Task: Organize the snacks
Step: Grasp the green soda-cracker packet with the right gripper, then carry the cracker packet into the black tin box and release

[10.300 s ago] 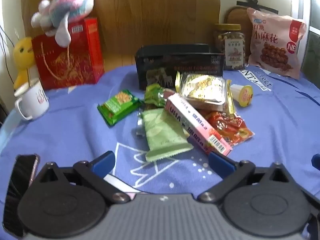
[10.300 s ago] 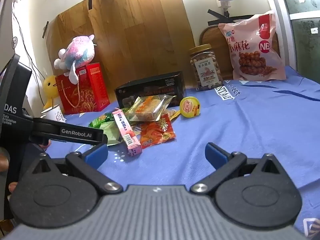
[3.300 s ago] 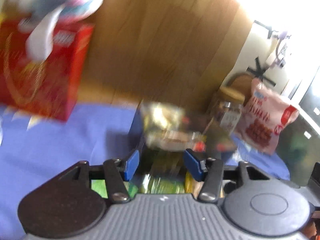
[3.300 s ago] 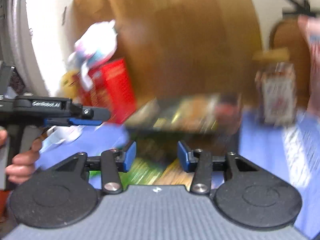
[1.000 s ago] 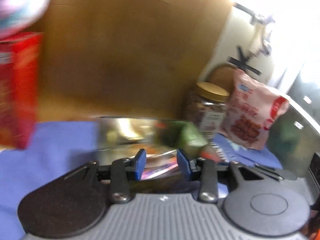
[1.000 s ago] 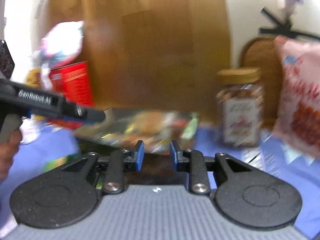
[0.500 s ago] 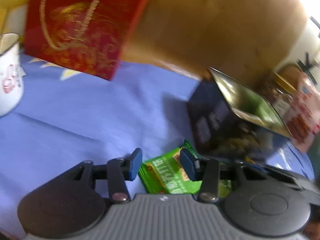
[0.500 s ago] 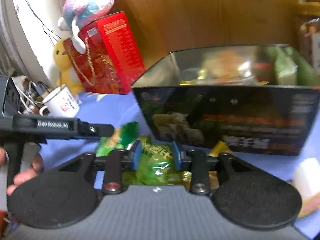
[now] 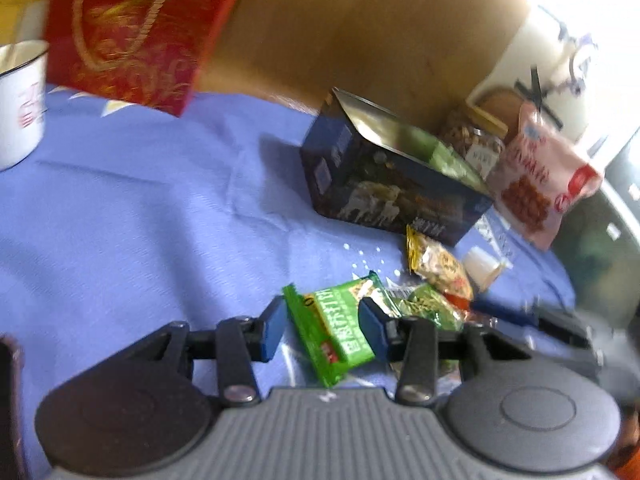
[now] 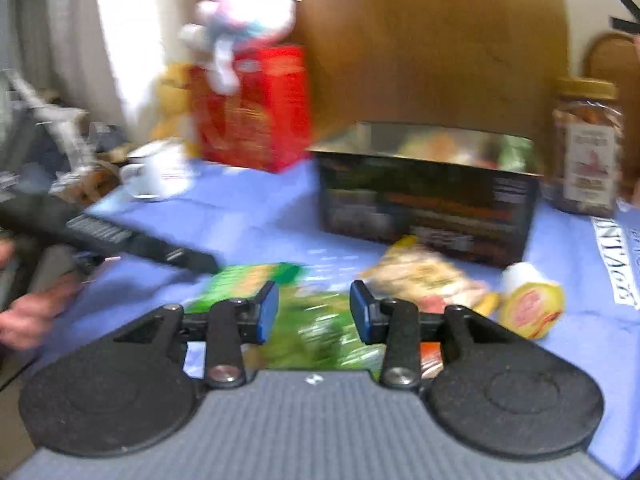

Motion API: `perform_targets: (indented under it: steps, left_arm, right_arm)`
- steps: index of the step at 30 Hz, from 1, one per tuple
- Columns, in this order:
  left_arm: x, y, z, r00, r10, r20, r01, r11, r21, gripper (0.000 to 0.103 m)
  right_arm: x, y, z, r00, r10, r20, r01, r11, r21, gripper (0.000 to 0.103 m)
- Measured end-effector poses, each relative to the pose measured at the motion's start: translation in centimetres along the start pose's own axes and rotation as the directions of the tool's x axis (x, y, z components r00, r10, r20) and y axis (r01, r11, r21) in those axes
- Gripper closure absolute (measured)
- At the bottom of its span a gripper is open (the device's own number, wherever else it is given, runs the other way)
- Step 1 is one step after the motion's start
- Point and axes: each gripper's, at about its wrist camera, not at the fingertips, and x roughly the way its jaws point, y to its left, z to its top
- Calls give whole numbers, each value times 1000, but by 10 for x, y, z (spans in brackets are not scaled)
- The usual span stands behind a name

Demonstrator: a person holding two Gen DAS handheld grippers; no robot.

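Blue cloth (image 9: pixel 152 208) covers the table, with a wooden panel (image 9: pixel 360 32) behind and a red gift bag (image 9: pixel 132 36) and white mug (image 9: pixel 20 100) at far left. Centre: an open dark box (image 9: pixel 384 184) already holding several packets, the likely destination for the loose snacks lying near its front. Left gripper (image 9: pixel 322 330): jaws apart, framing a flat green packet (image 9: pixel 336 328) that lies on the cloth; the pads do not appear to press it. Right gripper (image 10: pixel 312 316): jaws apart and just widened, over a crumpled green packet (image 10: pixel 324 332) seen through motion blur, nothing clamped. Also loose near the box: a yellow-and-clear wrapped snack (image 10: pixel 424 280) and a small jelly cup (image 10: pixel 528 304) at right. Handling, as a judgement: both green packets are light, soft foil pouches, slippery and easily crushed; each is best pinched across its narrow width near the middle, or by a sealed end, with modest force. The jelly cup is stiffer but round, so it may roll.
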Motion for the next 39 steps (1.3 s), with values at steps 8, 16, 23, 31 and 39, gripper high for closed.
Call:
perform_targets:
  steps: [8, 16, 23, 31, 39]
  left_arm:
    - [8, 6, -4, 998, -35, -56, 31, 997, -76, 61]
    - [15, 10, -4, 993, -92, -74, 82, 989, -126, 59]
    - [18, 11, -14, 993, -79, -83, 68, 989, -135, 74]
    - [-12, -13, -2, 997, -77, -13, 76, 995, -71, 74]
    - [1, -64, 76, 988, -111, 112, 106, 993, 52, 74]
  right_arm:
    - [34, 16, -13, 995, 68, -74, -67, 998, 11, 64]
    - [39, 13, 6, 999, 40, -32, -39, 999, 21, 60]
    - [53, 9, 1, 992, 96, -83, -88, 991, 100, 72]
    - [21, 29, 3, 997, 76, 35, -78, 994, 75, 80]
    - [7, -6, 55, 979, -17, 202, -5, 994, 106, 80]
